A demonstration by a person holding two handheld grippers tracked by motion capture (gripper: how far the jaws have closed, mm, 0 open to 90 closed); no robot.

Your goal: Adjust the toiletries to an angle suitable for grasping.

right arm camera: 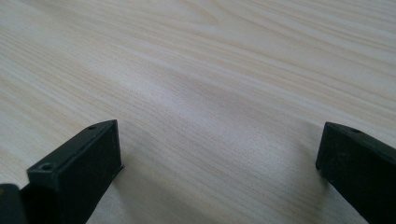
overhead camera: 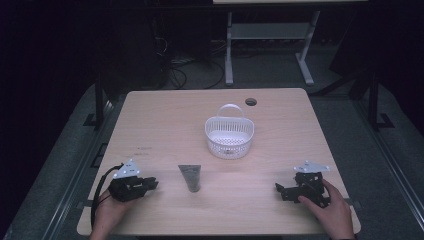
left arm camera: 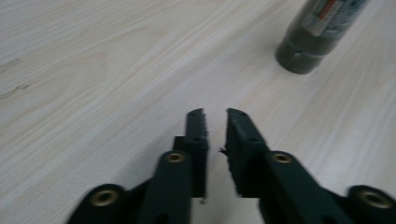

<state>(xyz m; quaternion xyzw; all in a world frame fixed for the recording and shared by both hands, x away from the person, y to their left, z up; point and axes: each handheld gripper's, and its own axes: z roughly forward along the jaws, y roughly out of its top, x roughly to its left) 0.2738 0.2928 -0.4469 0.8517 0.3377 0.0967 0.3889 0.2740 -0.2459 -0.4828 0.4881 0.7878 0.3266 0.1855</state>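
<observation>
Left gripper (overhead camera: 150, 185) low beside the tube (overhead camera: 190, 177), jaws nearly pressed together, right gripper (overhead camera: 281, 190) spread wide and empty: likely the tube goes in the basket (overhead camera: 229, 134), so open wider, then pinch mid-body.

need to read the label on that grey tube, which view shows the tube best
For the label, the left gripper view: the grey tube lies close, cap end nearest, with red and white print showing, though cropped. The high view shows the whole tube on the table, but small.
</observation>
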